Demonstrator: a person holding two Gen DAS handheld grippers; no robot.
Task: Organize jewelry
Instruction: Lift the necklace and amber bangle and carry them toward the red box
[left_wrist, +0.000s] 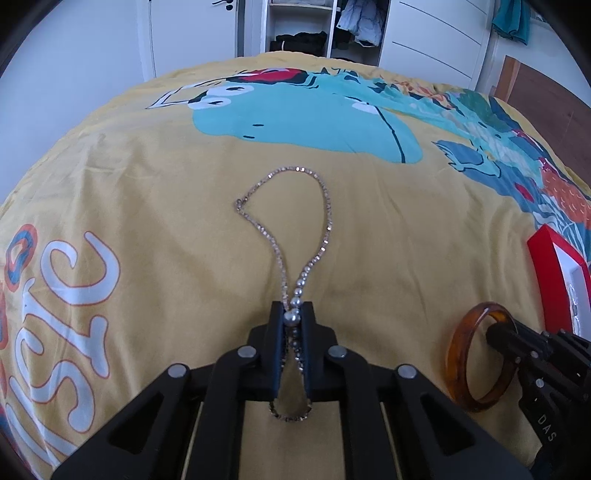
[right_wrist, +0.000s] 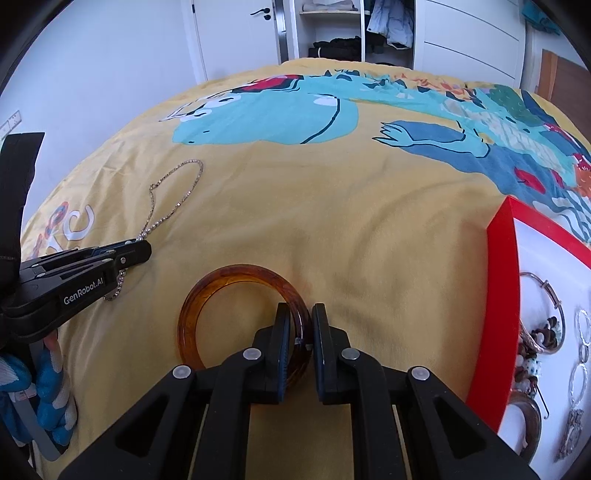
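A thin sparkling necklace (left_wrist: 330, 223) with grey pearl beads lies in a long loop on the yellow bedspread. My left gripper (left_wrist: 293, 308) is shut on its beaded stretch, and a short end loop trails back between the fingers. From the right wrist view the same left gripper (right_wrist: 142, 251) comes in from the left, the necklace (right_wrist: 180, 204) stretching away beyond it. My right gripper (right_wrist: 301, 314) is shut on the right side of an amber bangle (right_wrist: 236, 273), which rests on the bedspread. In the left wrist view the bangle (left_wrist: 453, 350) stands at the lower right around the right gripper (left_wrist: 495, 334).
A red-rimmed white tray (right_wrist: 496, 295) holding several bracelets and chains lies at the right, its corner also showing in the left wrist view (left_wrist: 543, 266). The bedspread (right_wrist: 369, 240) carries a teal cartoon print. A gloved hand (right_wrist: 51, 387) holds the left gripper. An open wardrobe stands beyond the bed.
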